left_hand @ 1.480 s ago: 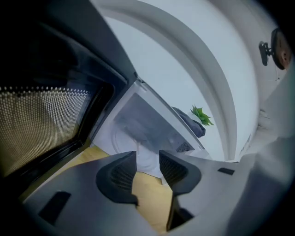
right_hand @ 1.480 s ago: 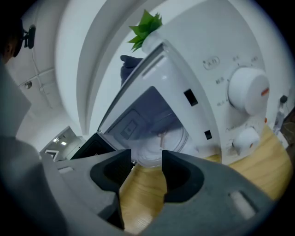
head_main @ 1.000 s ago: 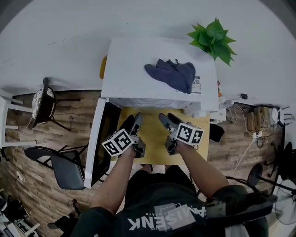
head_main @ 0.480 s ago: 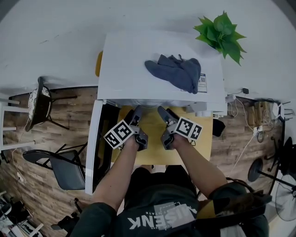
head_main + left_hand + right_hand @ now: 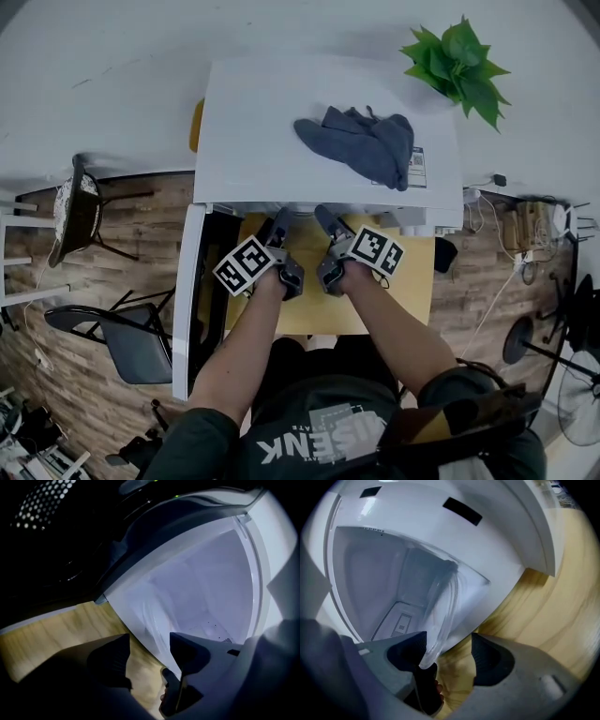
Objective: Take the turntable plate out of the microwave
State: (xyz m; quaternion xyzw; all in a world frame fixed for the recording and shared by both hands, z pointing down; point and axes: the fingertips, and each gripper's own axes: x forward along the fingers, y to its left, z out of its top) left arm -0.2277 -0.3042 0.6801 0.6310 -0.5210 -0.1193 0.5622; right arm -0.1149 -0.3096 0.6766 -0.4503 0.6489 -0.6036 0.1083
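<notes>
The plate (image 5: 440, 606) is lying inside the microwave (image 5: 328, 131), which is standing on a wooden worktop (image 5: 412, 291) with its door (image 5: 192, 309) hanging open to the left. The person is pointing the left hand-held gripper (image 5: 147, 654) and the right hand-held gripper (image 5: 449, 658) into the opening, side by side.

The jaws of both have just been opening and are now standing wide. In the right gripper view the glass rim of the plate is reaching into the gap, close against one jaw, but the pads are not pressing on it. In the left gripper view the rim is showing just ahead of the gap, and I cannot tell if it is already between the jaws.

In my judgement the person is approaching for a grip with both hands. To do it well, each gripper should be sliding further in until the rim is sitting deep between the pads, on two different sides of the plate. Then both should be closing gently and together, because glass is smooth and heavy. The lift should be low and level, so the plate is not knocking the frame of the opening.
</notes>
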